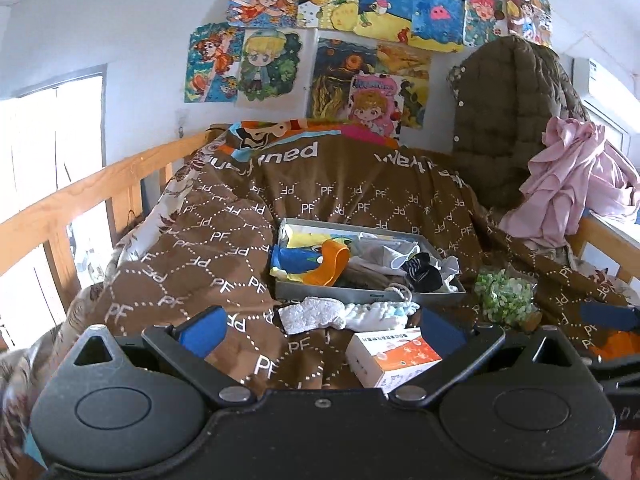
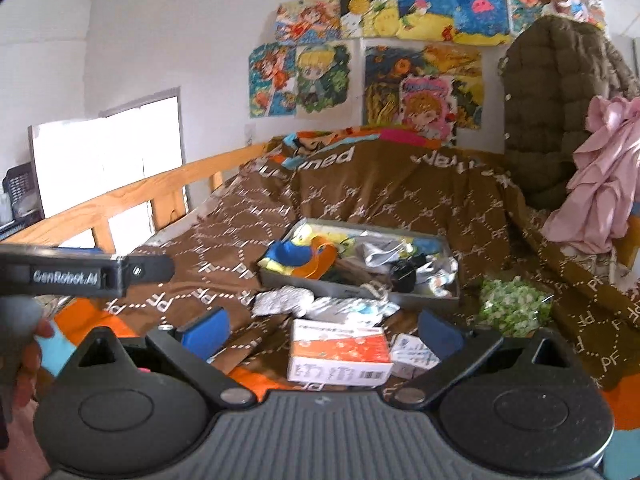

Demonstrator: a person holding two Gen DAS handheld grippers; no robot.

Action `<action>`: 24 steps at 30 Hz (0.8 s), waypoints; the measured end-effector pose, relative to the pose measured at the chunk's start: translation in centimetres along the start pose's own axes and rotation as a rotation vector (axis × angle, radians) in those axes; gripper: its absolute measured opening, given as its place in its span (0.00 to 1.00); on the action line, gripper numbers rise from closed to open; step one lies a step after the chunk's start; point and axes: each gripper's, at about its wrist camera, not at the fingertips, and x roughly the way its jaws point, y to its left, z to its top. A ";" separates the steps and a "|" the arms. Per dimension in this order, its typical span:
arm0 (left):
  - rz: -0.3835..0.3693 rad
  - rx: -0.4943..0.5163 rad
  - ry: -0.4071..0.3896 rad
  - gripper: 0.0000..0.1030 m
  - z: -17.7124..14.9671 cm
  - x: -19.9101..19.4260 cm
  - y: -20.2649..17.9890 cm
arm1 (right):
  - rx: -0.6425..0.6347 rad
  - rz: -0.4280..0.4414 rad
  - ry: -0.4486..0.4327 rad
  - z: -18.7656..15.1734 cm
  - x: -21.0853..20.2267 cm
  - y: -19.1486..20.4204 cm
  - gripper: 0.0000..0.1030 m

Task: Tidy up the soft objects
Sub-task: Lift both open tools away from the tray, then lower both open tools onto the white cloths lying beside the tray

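While both sets of tongs are just hovering over the bed, I've got a decent look at the mess. My left tongs [image 1: 322,330] are spread wide and gripping nothing, and same story for my right tongs [image 2: 324,330], blue pads apart with only bedding between them.

Straight ahead of both is the gray tray [image 1: 348,294], sitting on the brown PF-print blanket [image 1: 208,256]. It's stuffed with soft stuff: a blue and orange cloth piece [image 1: 316,262] on the left side, some white and gray fabric [image 1: 384,250] further right, and a dark striped sock [image 1: 420,270] toward the right end. Can't really tell the items at the bottom apart.

Just in front of the tray, between it and my left tongs, a white fluffy towel [image 1: 316,314] lies on the blanket, touching a bunched pale cloth [image 1: 384,314] beside it. Nearer still, an orange and white carton [image 2: 340,356] sits right between my right tongs' fingers, with a smaller white box [image 2: 414,354] just to its right.

Off to the right of the tray there's a green leafy bundle [image 1: 506,296] on the blanket. Well beyond that, a pink garment [image 1: 576,184] hangs over the bed rail next to an olive quilted jacket [image 1: 504,120]. From the right wrist camera I can see the side of my left rig at the left edge, and my hand [image 2: 28,360] on it.
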 end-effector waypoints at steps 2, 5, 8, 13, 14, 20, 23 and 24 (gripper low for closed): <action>-0.006 0.004 0.008 0.99 0.7 0.2 0.4 | -0.007 -0.008 0.012 0.6 0.1 0.3 1.00; -0.005 0.007 0.013 0.99 1.4 1.0 0.8 | 0.007 -0.010 0.033 1.7 0.7 0.2 1.00; 0.002 0.016 0.026 0.99 1.5 2.3 0.9 | -0.009 -0.018 0.052 2.5 1.9 -0.3 1.00; 0.017 0.027 0.035 0.99 1.4 5.2 1.4 | -0.045 -0.016 0.105 3.1 5.4 -1.8 1.00; 0.018 0.026 0.039 0.99 1.4 6.0 1.5 | -0.047 -0.010 0.116 3.1 6.2 -2.1 1.00; 0.008 -0.005 0.090 0.99 0.8 10.7 3.2 | -0.095 0.002 0.150 3.5 11.0 -2.8 1.00; 0.007 0.025 0.100 0.99 0.5 12.5 3.4 | -0.123 0.015 0.167 3.5 13.3 -2.7 1.00; 0.004 0.034 0.101 0.99 0.4 13.0 3.4 | -0.135 0.022 0.172 3.5 14.1 -2.7 1.00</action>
